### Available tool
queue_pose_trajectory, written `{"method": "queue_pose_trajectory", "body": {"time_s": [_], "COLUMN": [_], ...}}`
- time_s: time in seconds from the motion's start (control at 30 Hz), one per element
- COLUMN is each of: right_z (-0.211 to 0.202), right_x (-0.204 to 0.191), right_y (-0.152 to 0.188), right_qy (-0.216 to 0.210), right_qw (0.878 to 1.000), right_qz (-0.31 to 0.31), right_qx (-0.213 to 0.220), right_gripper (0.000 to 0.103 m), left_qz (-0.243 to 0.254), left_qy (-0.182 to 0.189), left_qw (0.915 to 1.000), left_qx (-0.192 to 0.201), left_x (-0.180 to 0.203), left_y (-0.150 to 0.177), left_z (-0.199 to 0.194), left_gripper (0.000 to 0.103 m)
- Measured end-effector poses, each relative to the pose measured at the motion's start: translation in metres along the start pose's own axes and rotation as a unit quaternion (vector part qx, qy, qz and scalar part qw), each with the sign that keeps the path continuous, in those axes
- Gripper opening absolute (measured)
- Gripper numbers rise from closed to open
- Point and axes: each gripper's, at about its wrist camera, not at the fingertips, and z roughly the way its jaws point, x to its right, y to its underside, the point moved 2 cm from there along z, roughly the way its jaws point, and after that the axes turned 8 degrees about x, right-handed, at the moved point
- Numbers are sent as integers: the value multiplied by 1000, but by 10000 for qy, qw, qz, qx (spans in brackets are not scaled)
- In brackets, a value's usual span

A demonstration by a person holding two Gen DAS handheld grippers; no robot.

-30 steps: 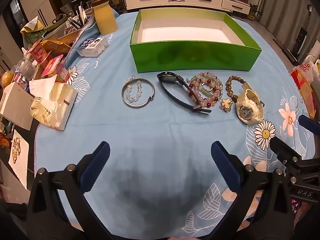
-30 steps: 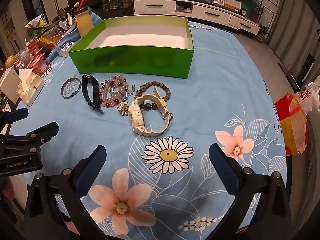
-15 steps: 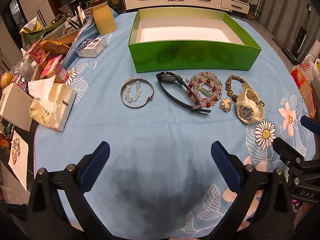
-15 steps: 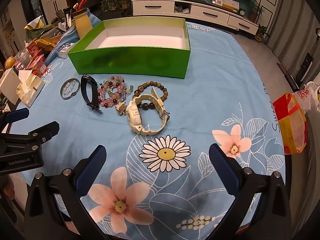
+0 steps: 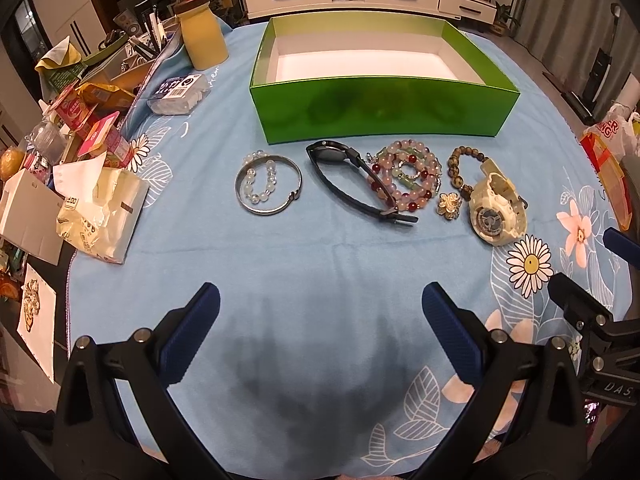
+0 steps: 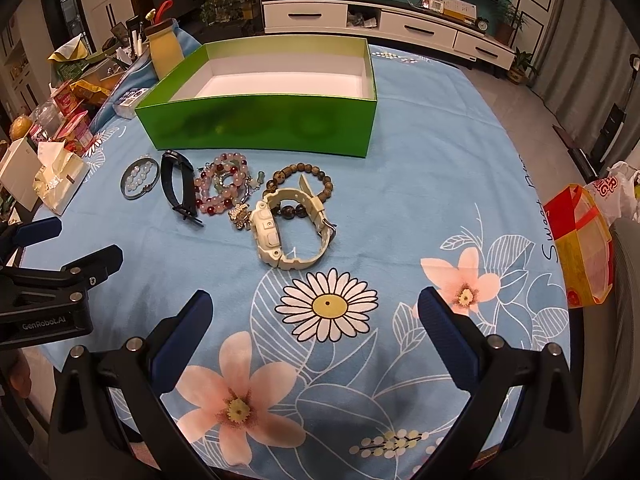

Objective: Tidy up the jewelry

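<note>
1. Jewelry lies in a row on the blue flowered tablecloth (image 5: pixel 320 264), just on the near side of an open green box (image 5: pixel 380 110) whose white floor holds nothing.
2. From left to right in the left wrist view: a silver bangle (image 5: pixel 268 190) with a clear bead bracelet (image 5: pixel 260 180) lying inside its ring, a black watch (image 5: pixel 356 186), a pink and red bead bracelet (image 5: pixel 404 180), a small gold flower brooch (image 5: pixel 449 204), a brown bead bracelet (image 5: pixel 460 164) and a cream watch (image 5: pixel 494 210).
3. The black watch's strap overlaps the pink and red beads; the cream watch lies over part of the brown beads.
4. The left gripper (image 5: pixel 320 332) hovers above bare cloth near the table's near edge, its blue-padded fingers (image 5: pixel 192 332) spread wide with nothing between them.
5. The right gripper (image 6: pixel 316 332) is likewise spread wide and empty, above a printed daisy, the cream watch (image 6: pixel 280 226) just beyond it.
6. Clutter sits along the left edge: a tissue pack (image 5: pixel 100 216), snack packets (image 5: pixel 100 136) and a yellow bottle (image 5: pixel 202 36).
</note>
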Motion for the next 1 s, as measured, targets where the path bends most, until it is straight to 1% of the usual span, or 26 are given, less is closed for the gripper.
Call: {"method": "queue_pose_trajectory", "body": {"time_s": [1.0], "right_z": [-7], "right_x": [1], "right_y": [-1], "right_qy": [-7], "right_qw": [10000], "right_qz": [22], "right_qx": [88], "right_gripper": [102], "left_qz": [81], "left_qy": [-51], "left_qw": [10000], "left_qx": [-10], "left_x": [0], "left_y": [-2], "left_z": [0], "left_gripper": [101]}}
